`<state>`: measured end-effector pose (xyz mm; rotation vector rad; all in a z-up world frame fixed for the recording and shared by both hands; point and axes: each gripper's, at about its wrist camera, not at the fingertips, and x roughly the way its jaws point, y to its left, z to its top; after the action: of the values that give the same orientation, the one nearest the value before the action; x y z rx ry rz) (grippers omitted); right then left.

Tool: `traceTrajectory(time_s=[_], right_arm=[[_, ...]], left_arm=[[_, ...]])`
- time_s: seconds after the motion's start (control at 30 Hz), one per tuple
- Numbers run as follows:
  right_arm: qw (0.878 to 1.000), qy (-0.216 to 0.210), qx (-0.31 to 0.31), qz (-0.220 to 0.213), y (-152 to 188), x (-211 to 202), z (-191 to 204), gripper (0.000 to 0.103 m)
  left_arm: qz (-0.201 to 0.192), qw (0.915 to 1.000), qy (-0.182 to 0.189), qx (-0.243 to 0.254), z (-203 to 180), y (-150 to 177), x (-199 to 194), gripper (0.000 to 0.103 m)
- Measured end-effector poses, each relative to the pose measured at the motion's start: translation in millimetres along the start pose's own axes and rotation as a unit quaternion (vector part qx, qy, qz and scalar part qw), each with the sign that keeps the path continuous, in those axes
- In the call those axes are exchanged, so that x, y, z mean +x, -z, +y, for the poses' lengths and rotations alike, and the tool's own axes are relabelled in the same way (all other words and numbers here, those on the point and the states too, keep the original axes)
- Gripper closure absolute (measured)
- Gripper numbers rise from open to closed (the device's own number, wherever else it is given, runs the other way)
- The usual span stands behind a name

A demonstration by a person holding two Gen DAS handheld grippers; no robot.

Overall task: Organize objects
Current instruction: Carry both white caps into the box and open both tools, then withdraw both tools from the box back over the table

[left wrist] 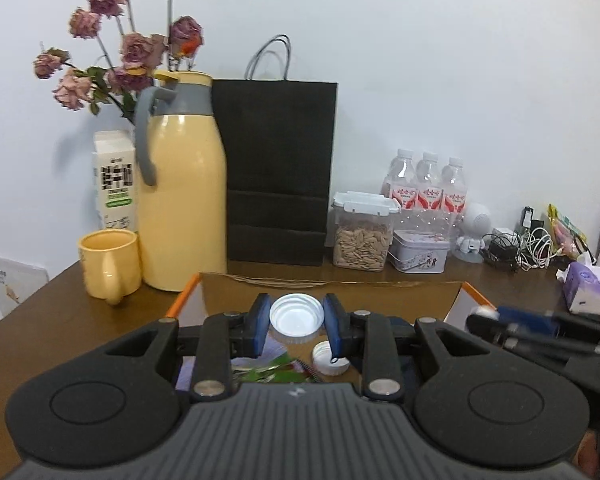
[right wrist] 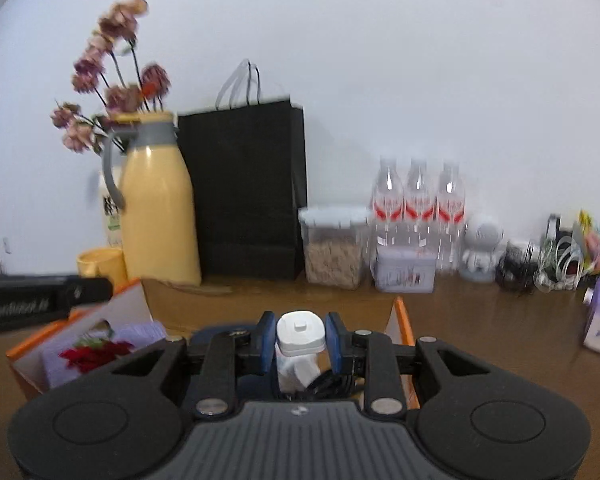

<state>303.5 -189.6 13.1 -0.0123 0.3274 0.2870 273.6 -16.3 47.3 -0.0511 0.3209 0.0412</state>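
White lid [left wrist: 297, 315]: pinched between the left gripper [left wrist: 296, 330] jaws, above the box [left wrist: 474, 297].
White plug [right wrist: 301, 332]: squeezed by the right gripper [right wrist: 300, 340], cord hanging down.
Room: bare table [right wrist: 480, 312] to the right.

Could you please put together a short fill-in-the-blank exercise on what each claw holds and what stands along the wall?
1. The left claw is shut on a white, round ____.
2. The right claw grips a white charger whose cable is ____ in colour.
3. Between the yellow jug and the clear container of seeds stands a black paper ____.
4. Behind that container stand ____ water bottles.

Missing words: lid; black; bag; three
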Motion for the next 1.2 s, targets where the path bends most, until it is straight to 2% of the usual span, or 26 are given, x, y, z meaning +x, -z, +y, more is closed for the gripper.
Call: traceTrajectory(time_s=[0.17,0.3,0.4,0.47,0.53,0.57,0.63,0.67,0.73,0.83,1.2], right_arm=[[0.999,-0.012,0.016,0.028,6,11,-8,0.078],[0.999,-0.012,0.016,0.033,10,12,-6,0.077],[0.999,-0.014,0.019,0.038,13,12,-6,0.076],[0.999,-0.012,0.018,0.035,13,9,-5,0.069],[0.999,-0.010,0.016,0.028,13,6,-5,0.049],[1.000,-0.009,0.015,0.025,13,4,-5,0.043],[1.000,-0.005,0.011,0.018,13,1,-3,0.025],[1.000,-0.001,0.007,0.014,13,-1,-3,0.021],[1.000,0.006,0.003,0.007,13,-3,-2,0.008],[1.000,0.011,0.000,0.004,12,-4,-1,0.000],[1.000,0.017,-0.012,-0.005,13,-14,2,0.000]], left_arm=[[0.030,0.9993,0.009,0.022,-3,12,16,0.074],[0.026,0.9993,0.010,0.025,-5,15,13,0.073],[0.016,0.9996,0.001,0.024,-6,15,7,0.059],[0.008,0.9997,-0.003,0.023,-5,15,3,0.048],[-0.003,0.9998,-0.011,0.019,-4,14,-1,0.022],[-0.009,0.9997,-0.015,0.017,-3,13,-3,0.017],[-0.019,0.9995,-0.023,0.013,-1,12,-6,0.004],[-0.021,0.9994,-0.026,0.010,0,11,-7,0.001],[-0.024,0.9992,-0.030,0.006,1,10,-8,0.000],[-0.022,0.9992,-0.033,0.007,1,11,-9,0.000],[-0.018,0.9993,-0.033,0.008,1,14,-13,0.000]])
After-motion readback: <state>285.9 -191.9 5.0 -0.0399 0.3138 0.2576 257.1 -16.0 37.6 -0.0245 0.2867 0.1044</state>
